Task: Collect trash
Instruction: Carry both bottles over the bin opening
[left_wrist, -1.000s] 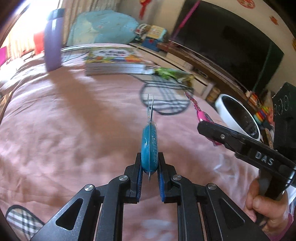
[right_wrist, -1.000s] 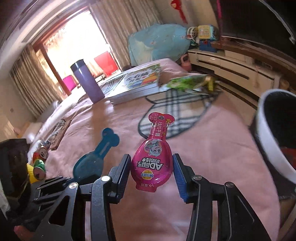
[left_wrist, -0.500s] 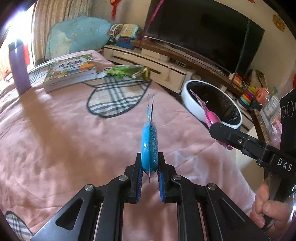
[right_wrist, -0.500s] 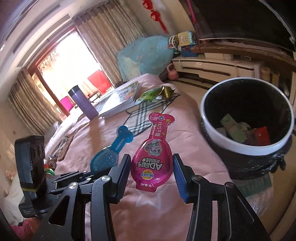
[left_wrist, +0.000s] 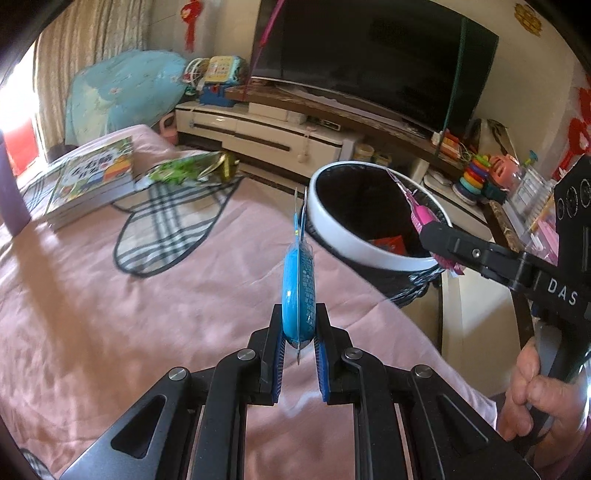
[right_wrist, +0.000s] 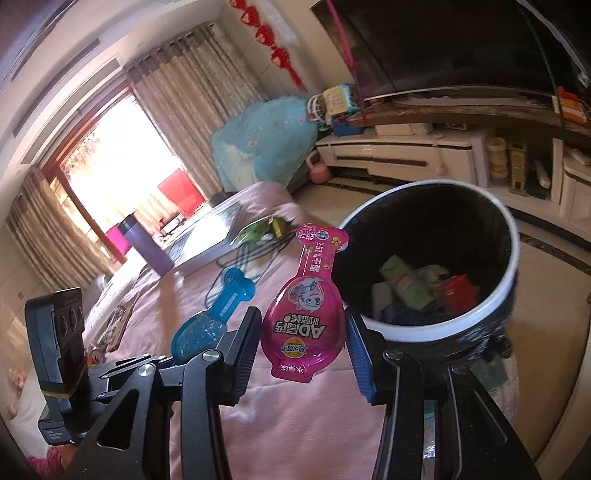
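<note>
My left gripper (left_wrist: 298, 341) is shut on a blue plastic snack package (left_wrist: 298, 291), held edge-on above the pink bedspread (left_wrist: 110, 332). My right gripper (right_wrist: 303, 345) is shut on a pink bottle-shaped snack package (right_wrist: 303, 325), whose neck reaches up to the near rim of the trash bin. The black bin with a white rim (right_wrist: 484, 306) stands just beyond the bed's edge, with wrappers inside. In the left wrist view the bin (left_wrist: 354, 247) lies ahead and right, and the right gripper (left_wrist: 439, 243) holds the pink package (left_wrist: 421, 214) over it. The blue package (right_wrist: 210, 321) also shows in the right wrist view.
A green wrapper (left_wrist: 192, 170) lies on the bed beside a stack of books (left_wrist: 92, 177) and a plaid mat (left_wrist: 173, 229). A purple bottle (right_wrist: 146, 243) stands farther back. Behind the bin are a TV cabinet (left_wrist: 266, 133) and toys (left_wrist: 476, 173). A hand (left_wrist: 543, 398) grips the right tool.
Both grippers have swung from over the middle of the bed toward the bin, each keeping its package. The bin has come much closer and its contents now show.
</note>
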